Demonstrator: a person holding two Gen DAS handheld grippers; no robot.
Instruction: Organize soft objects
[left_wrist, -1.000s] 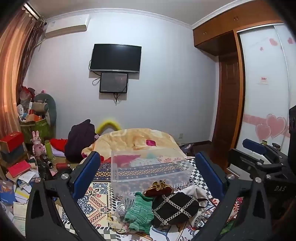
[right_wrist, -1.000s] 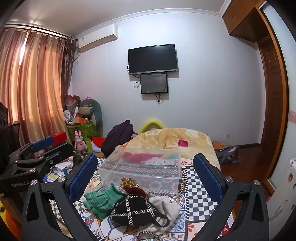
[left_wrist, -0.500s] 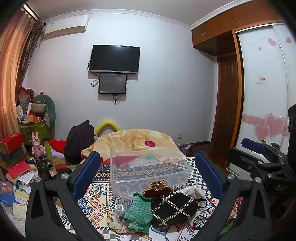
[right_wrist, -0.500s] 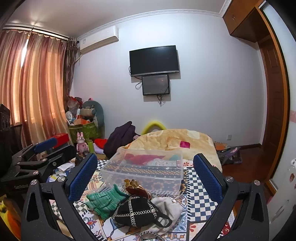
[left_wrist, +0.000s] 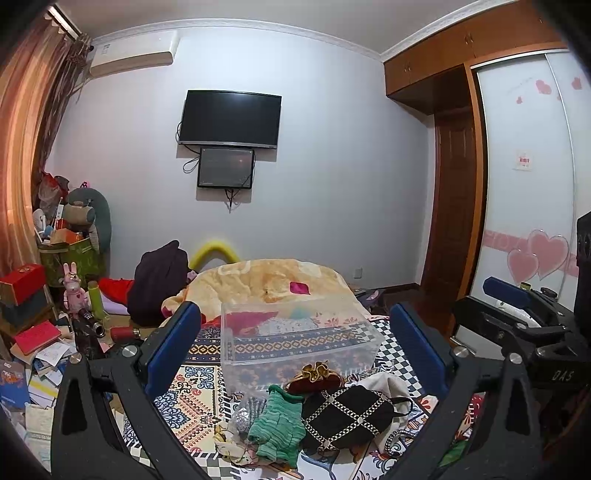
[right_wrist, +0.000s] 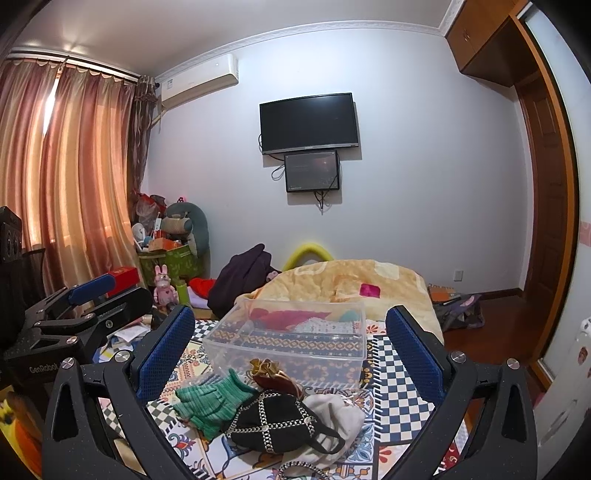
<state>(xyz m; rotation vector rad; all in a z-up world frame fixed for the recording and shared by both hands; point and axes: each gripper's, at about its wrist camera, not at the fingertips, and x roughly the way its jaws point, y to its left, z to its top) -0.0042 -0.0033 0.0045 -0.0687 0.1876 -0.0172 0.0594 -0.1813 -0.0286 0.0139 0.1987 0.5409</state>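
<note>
A pile of soft items lies on the patterned bed cover: a green knitted piece (left_wrist: 279, 424) (right_wrist: 210, 400), a black bag with chain lattice (left_wrist: 345, 415) (right_wrist: 275, 424), a dark red pouch with gold top (left_wrist: 314, 380) (right_wrist: 271, 374) and white cloth (right_wrist: 338, 411). Behind them stands a clear plastic box (left_wrist: 295, 341) (right_wrist: 291, 338) holding red and pale fabrics. My left gripper (left_wrist: 295, 343) is open and empty, above and short of the pile. My right gripper (right_wrist: 291, 347) is open and empty, also short of the pile.
A yellow blanket (left_wrist: 266, 280) lies bunched behind the box. A dark garment (left_wrist: 159, 280) lies at the bed's left. Books and clutter (left_wrist: 33, 343) fill the floor at left. A wardrobe (left_wrist: 524, 184) stands at right. A TV (left_wrist: 229, 120) hangs on the far wall.
Both views have shifted slightly, tilting a little upward; the pile and box sit a bit lower in view. Both grippers stay open and nothing was taken hold of.
</note>
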